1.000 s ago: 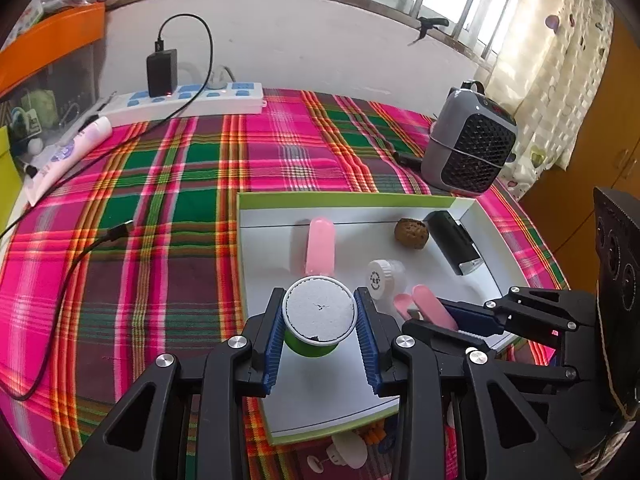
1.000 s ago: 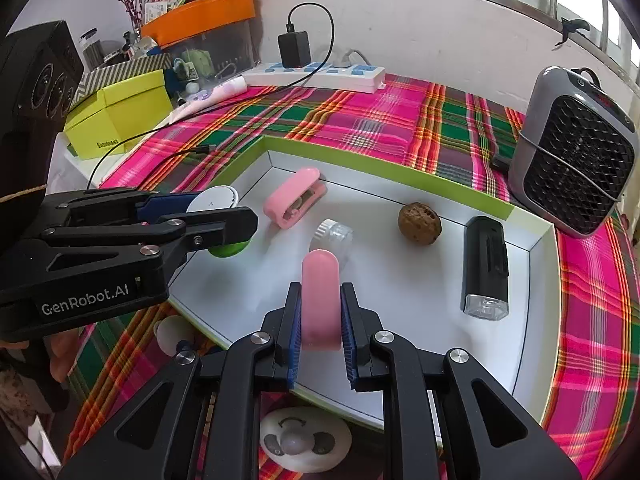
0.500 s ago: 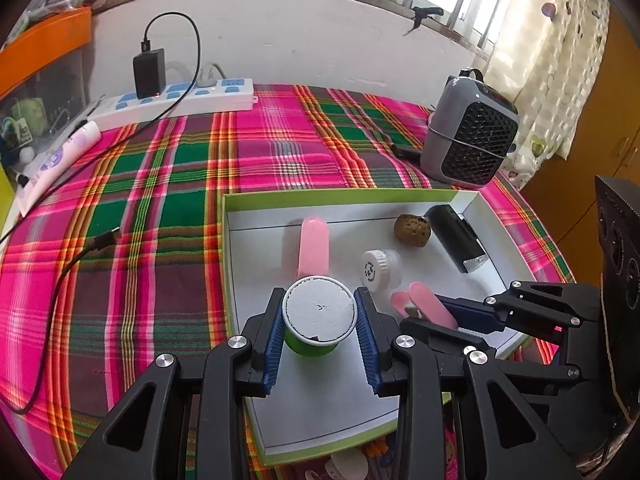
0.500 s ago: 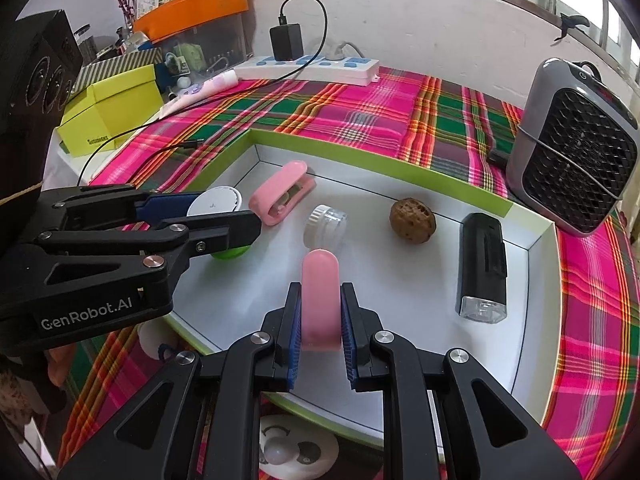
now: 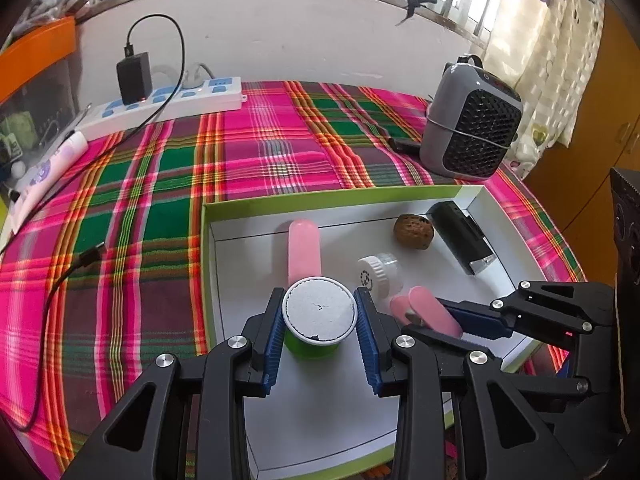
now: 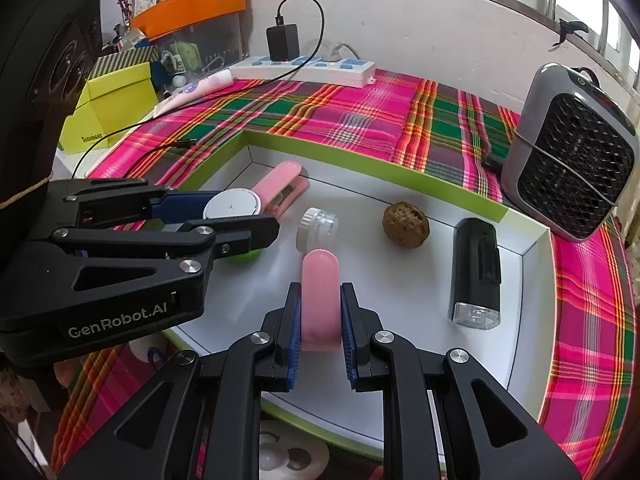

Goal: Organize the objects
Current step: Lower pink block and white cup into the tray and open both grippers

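Note:
My left gripper [image 5: 319, 320] is shut on a green cup with a white lid [image 5: 318, 316], held upright low over the left part of a white tray with a green rim [image 5: 320, 200]. My right gripper [image 6: 320, 320] is shut on a pink clip [image 6: 320, 296] over the tray's front edge. In the tray lie a second pink clip [image 6: 278, 188], a small clear jar with a white cap [image 6: 318, 226], a walnut [image 6: 405, 225] and a black flashlight [image 6: 478, 272]. The right wrist view shows the left gripper [image 6: 224, 220] with the cup [image 6: 232, 204] at the left.
The tray sits on a pink and green plaid cloth [image 5: 140, 200]. A grey fan heater [image 5: 472, 128] stands behind the tray's right corner. A power strip [image 5: 168, 100] with a black charger and cable lies at the back left. A yellow box [image 6: 116, 100] stands far left.
My left gripper, with the cup in it, has drifted slightly to the right over the tray. The right gripper and its pink clip have stayed put.

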Demonstrator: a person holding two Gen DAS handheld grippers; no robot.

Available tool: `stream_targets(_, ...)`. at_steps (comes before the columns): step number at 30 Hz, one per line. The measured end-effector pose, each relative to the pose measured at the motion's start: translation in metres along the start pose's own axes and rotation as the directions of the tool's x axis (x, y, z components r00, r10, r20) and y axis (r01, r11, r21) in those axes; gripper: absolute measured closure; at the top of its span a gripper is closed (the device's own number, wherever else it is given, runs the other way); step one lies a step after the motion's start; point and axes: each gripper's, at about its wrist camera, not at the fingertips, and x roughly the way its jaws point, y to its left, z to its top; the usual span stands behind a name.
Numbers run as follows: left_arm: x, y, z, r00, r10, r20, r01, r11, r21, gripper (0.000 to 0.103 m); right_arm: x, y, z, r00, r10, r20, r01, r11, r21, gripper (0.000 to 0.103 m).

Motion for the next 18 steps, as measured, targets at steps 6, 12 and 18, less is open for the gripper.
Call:
stream_targets(6, 0.0028, -0.0013, 0.0020, 1.000, 0.012, 0.002, -0.012, 1.000, 0.011, 0.071, 0.0008, 0.0012, 0.0000, 1.000, -0.012, 0.006, 0.012, 1.000, -0.010, 0.085)
stream_targets(12, 0.0035, -0.0020, 0.0029, 1.000, 0.013, 0.002, -0.013, 1.000, 0.009, 0.071, 0.0011, 0.0007, -0.0002, 1.000, -0.010, 0.012, 0.010, 1.000, -0.009, 0.084)
stream_targets(18, 0.0044, -0.0023, 0.0039, 1.000, 0.011, 0.002, -0.011, 1.000, 0.008, 0.071, 0.0016, 0.0024, -0.0003, 1.000, -0.008, 0.018, 0.008, 1.000, -0.019, 0.084)
